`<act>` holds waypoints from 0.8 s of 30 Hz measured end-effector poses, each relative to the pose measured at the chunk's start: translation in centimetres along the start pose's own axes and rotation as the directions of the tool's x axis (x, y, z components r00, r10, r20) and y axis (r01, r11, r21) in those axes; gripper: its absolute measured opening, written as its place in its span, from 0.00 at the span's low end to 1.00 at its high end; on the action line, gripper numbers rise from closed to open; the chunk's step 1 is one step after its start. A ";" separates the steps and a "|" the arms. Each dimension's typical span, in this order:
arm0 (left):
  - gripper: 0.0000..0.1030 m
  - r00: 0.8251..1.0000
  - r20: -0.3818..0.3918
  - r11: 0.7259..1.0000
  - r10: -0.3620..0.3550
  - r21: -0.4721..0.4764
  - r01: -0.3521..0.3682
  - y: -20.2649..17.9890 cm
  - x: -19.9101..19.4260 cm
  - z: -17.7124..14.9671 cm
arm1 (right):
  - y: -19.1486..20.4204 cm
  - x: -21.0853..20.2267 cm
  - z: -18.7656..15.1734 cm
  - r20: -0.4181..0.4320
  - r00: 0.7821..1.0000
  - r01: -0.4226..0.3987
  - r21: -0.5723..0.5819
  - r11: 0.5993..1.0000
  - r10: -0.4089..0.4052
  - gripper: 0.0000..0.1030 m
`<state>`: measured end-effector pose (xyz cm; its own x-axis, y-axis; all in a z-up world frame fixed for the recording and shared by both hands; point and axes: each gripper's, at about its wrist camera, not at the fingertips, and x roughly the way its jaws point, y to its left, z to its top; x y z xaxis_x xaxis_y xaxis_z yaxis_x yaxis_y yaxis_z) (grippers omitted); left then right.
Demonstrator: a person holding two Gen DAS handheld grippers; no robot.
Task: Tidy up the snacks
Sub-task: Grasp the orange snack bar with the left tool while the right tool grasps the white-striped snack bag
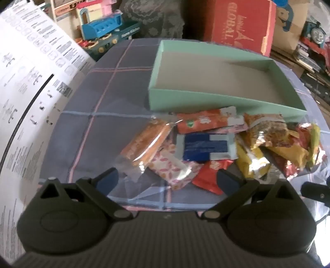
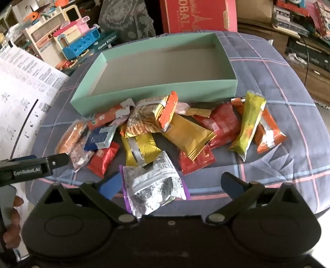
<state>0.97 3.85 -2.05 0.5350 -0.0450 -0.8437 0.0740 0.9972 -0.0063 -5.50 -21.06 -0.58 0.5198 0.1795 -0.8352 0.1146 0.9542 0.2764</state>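
The left gripper [image 1: 166, 179] has its two fingers [image 1: 107, 178] spread wide and released, grasping nothing. Between them lie a pink-patterned packet [image 1: 173, 171] and a red packet [image 1: 210, 175] at the near edge of the snack pile. In the right wrist view one left finger [image 2: 58, 160] reaches in from the left edge and ends just beside that pink packet.

The right gripper [image 2: 171, 183] is likewise spread and released; its two fingers [image 2: 110, 185] stand either side of a silver and purple packet [image 2: 152, 185], which lies flat on the tabletop [image 2: 278, 165] apart from the pile. Whether the left-side pad touches the packet cannot be told.

Beyond it the pile spreads across the checked blue cloth. I can count one blue and white packet [image 2: 99, 138], one clear packet of orange biscuits [image 2: 71, 136], two gold ones [image 2: 185, 136], one yellow-green stick [image 2: 249, 125], and about four red wrappers; the overlapping ones cannot be counted surely.

Behind the pile stands one shallow mint-green box [image 2: 156, 88], holding no packets, its near wall touching the rear snacks.

Further out are one red carton [image 2: 198, 16], a toy kitchen set [image 2: 82, 45] and a printed white sheet [image 1: 31, 82] at the left.
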 end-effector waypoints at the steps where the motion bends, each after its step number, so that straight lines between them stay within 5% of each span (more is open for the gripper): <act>1: 1.00 1.000 -0.003 1.000 0.007 -0.011 -0.007 0.5 0.2 0.1 | 0.1 0.1 0.0 0.003 1.000 -0.009 -0.003 1.000 0.009 1.00; 12: 1.00 0.998 -0.033 0.994 0.053 -0.097 -0.056 4.5 2.5 1.1 | 1.1 1.5 1.1 0.014 0.998 -0.063 -0.050 0.997 0.064 1.00; 20: 1.00 0.999 -0.023 0.999 0.035 0.014 -0.034 4.2 5.4 3.8 | 1.0 2.3 4.9 0.032 0.999 -0.027 -0.091 0.995 0.030 1.00; 24: 0.91 0.999 -0.040 0.999 0.022 0.039 -0.020 3.9 6.8 4.9 | 2.4 3.1 7.4 0.109 0.990 -0.064 -0.193 0.979 0.086 0.85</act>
<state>9.00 7.18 -5.17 0.5022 -0.0209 -0.8645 0.0957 0.9949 0.0315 2.65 -19.99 0.99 0.6171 0.2338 -0.7514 -0.0847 0.9690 0.2320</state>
